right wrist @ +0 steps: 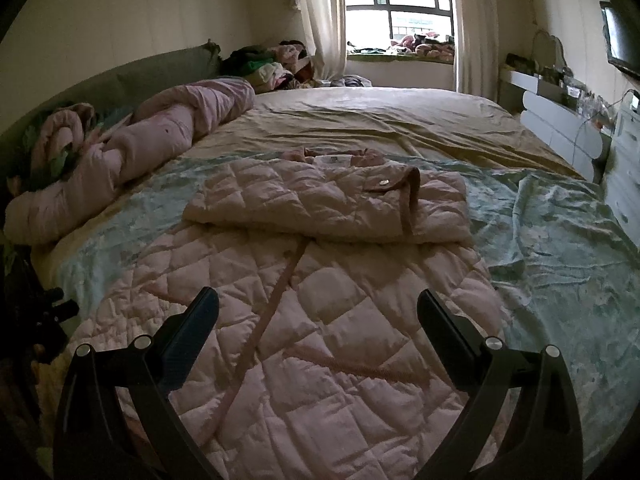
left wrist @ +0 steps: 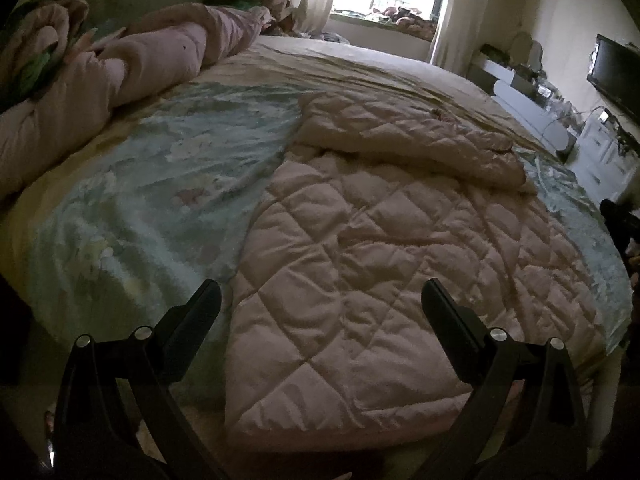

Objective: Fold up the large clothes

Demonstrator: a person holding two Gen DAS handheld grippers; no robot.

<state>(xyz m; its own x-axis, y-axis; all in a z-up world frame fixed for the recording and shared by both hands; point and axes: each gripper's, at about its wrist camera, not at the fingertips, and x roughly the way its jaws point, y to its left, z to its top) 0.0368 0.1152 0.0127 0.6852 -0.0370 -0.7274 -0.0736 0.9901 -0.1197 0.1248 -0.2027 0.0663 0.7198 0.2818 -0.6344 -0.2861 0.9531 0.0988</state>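
Quilted coat (right wrist: 320,300) lies on floral bedspread (right wrist: 560,248).

Pale pink quilted coat (right wrist: 304,344), stitched all over in a diamond pattern, fills the lower centre of the right wrist view, with a darker dusty-pink trim band (right wrist: 272,304) running down it. Under it, a pale blue-green floral bedspread (left wrist: 152,168), faint white and pink blossoms. Upper centre, a plain beige sheet (right wrist: 360,120). At left, a rolled pink duvet (right wrist: 132,152) against a green headboard (right wrist: 120,80). Cream curtains (right wrist: 320,12) hang at top.
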